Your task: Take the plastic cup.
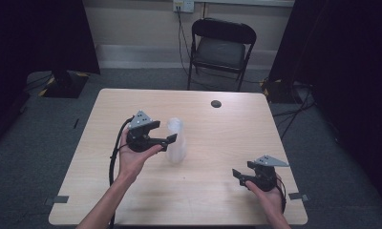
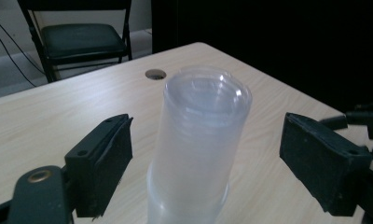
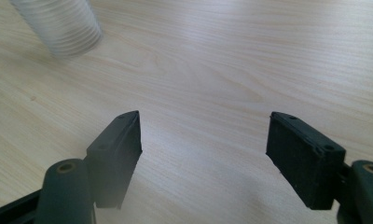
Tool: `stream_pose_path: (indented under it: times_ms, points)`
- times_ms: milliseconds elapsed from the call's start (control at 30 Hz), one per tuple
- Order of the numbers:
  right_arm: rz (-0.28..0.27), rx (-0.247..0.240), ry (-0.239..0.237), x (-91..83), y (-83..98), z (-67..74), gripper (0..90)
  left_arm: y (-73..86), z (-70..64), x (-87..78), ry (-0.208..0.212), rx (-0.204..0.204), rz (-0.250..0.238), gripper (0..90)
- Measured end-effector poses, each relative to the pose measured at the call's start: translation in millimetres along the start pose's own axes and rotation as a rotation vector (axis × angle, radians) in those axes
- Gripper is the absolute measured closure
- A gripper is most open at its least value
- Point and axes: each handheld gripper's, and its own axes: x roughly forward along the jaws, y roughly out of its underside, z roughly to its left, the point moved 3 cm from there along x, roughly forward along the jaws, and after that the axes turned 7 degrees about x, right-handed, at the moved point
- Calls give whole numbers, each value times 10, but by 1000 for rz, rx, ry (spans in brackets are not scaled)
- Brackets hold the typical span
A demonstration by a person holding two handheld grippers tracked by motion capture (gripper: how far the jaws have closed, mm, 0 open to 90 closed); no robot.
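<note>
You are holding the left claw (image 1: 172, 140) beside a tall stack of clear plastic cups (image 1: 176, 140) that is standing upside down near the middle of the worktop (image 1: 227, 138). In the left gripper view the jaws are standing wide, one on each side of the cup stack (image 2: 198, 144), with a clear gap between each pad and the plastic, so nothing is being gripped. The right claw (image 1: 238, 175) is resting low near the front right of the worktop, jaws spread and empty, well apart from the stack, whose ribbed base (image 3: 58, 25) is showing at the top left of the right gripper view.

The main risk is the stack's height on a narrow base: if you are swinging the left claw sideways while the stack is between the jaws, one pad is likely to clip it and topple it. If you are closing on it, a hard squeeze may be buckling the thin plastic or jamming the cups together; a grip high up may be lifting only the upper cups. The trailing cable (image 1: 115, 157) could also be dragging across the worktop toward the stack.
</note>
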Motion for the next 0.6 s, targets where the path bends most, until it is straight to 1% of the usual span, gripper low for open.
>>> stream_pose_path:
  times_ms: [33, 67, 100, 200, 233, 267, 300, 367, 467, 500, 533, 600]
  points:
    - [0, 0, 1, -1, 1, 0, 261, -20, 1, 23, -7, 20, 6, 170]
    - [-1, -1, 3, -2, 1, 1, 261, -31, -3, 41, -10, 22, 3, 178]
    - [1, -1, 3, -2, 3, 3, 261, -47, -6, 85, 2, 23, 4, 185]
    - [0, -3, 1, 1, 3, 3, 261, -55, -9, 133, 8, 27, 5, 198]
    - [2, -2, 6, 2, 5, -1, 262, -55, -10, 158, 11, 21, 3, 237]
    - [2, 5, 3, 2, 5, -4, 261, -55, -27, 191, 6, 20, 12, 239]
    - [3, 14, -1, 1, 7, -8, 261, -53, -42, 211, 2, 28, 17, 239]
    - [1, 18, 4, -3, 7, -20, 261, -49, -51, 247, 4, 37, 19, 239]
    - [-1, 20, 6, -2, 6, -26, 261, -39, -28, 290, 0, 30, 19, 239]
    - [0, 18, 6, -1, 6, -21, 261, -19, 0, 334, -2, 21, 25, 239]
    - [1, 16, 6, 1, 7, -16, 261, -7, 12, 350, -4, 23, 30, 239]
    - [1, 12, 4, 3, 8, -14, 261, 4, 16, 368, -5, 16, 28, 243]
